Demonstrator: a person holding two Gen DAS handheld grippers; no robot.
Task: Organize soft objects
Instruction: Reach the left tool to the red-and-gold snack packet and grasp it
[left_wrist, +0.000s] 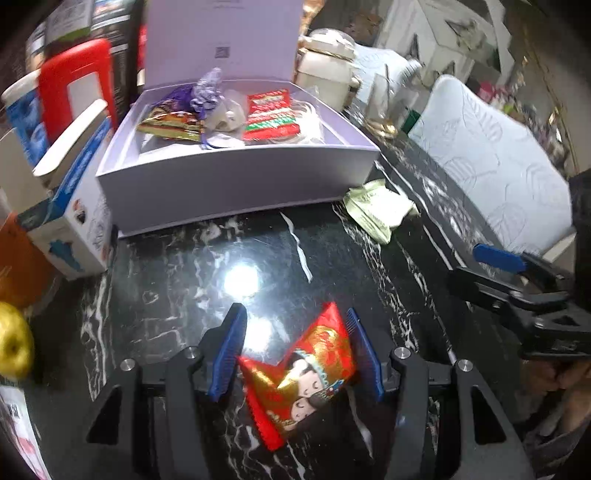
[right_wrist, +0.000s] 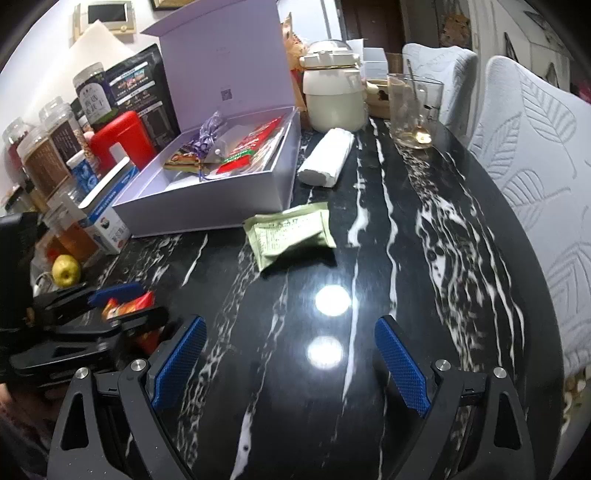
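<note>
Red-and-gold cartoon-printed snack packet (left_wrist: 306, 373) tilted between blue pads on black marble; crumpled green packet (right_wrist: 291, 232) flat beside open lavender box (right_wrist: 207, 206) holding more packets.

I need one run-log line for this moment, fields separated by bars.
left tongs: closed on red-gold foil snack packet | right tongs: open, empty | pale green flat packet: on black marble table

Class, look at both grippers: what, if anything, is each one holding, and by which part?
The left gripper pinches the red packet across its upper half, by its side edges. The right gripper is open and holds nothing.
</note>
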